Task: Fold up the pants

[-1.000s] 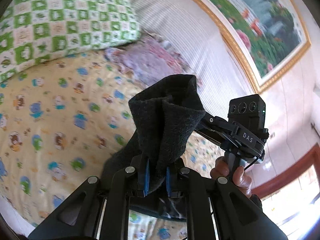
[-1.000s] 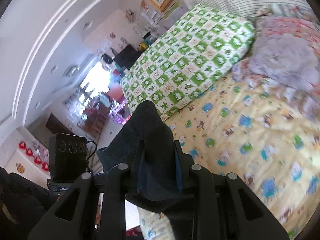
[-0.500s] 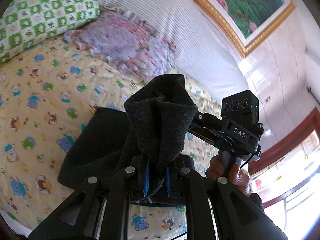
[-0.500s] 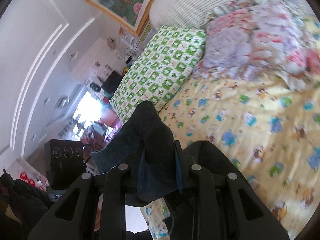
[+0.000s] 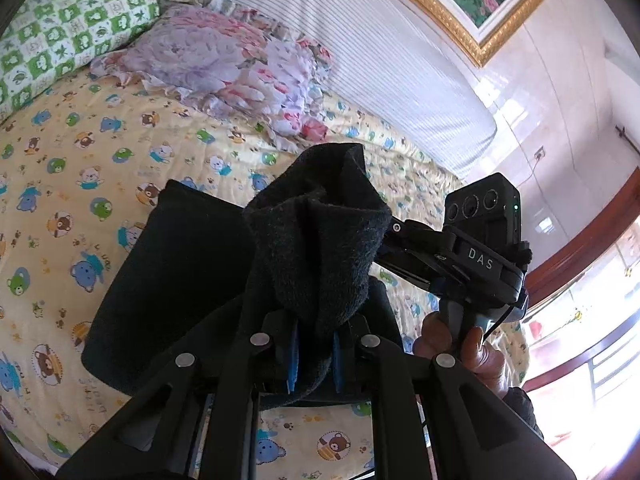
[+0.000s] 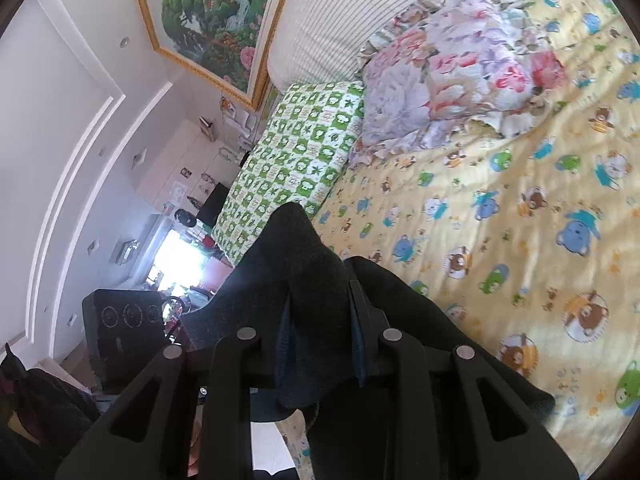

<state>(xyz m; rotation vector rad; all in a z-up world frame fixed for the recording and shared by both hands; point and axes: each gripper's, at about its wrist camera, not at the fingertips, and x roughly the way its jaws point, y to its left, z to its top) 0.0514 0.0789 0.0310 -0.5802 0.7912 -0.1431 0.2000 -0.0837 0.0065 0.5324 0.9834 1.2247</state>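
Observation:
Dark fleece pants (image 5: 176,280) lie partly on the yellow bear-print bedsheet (image 5: 80,152). One bunched end of them rises between the blue pads of my left gripper (image 5: 314,354), which is shut on the cloth. In the right wrist view my right gripper (image 6: 320,344) is shut on another bunched part of the pants (image 6: 304,280), with the rest of the fabric hanging below it. The right gripper's body and the hand holding it (image 5: 472,344) show at the right of the left wrist view. The left gripper's body (image 6: 124,332) shows at the lower left of the right wrist view.
A floral pillow (image 5: 224,64) and a green checked pillow (image 5: 60,32) lie at the head of the bed against a striped headboard (image 5: 360,40). A framed painting (image 6: 216,16) hangs above. A window (image 5: 592,328) is to the right.
Both grippers have swung over the bed and sunk a little, rolling as they went. More of the pants now lies spread on the sheet. Both grips stay the same.

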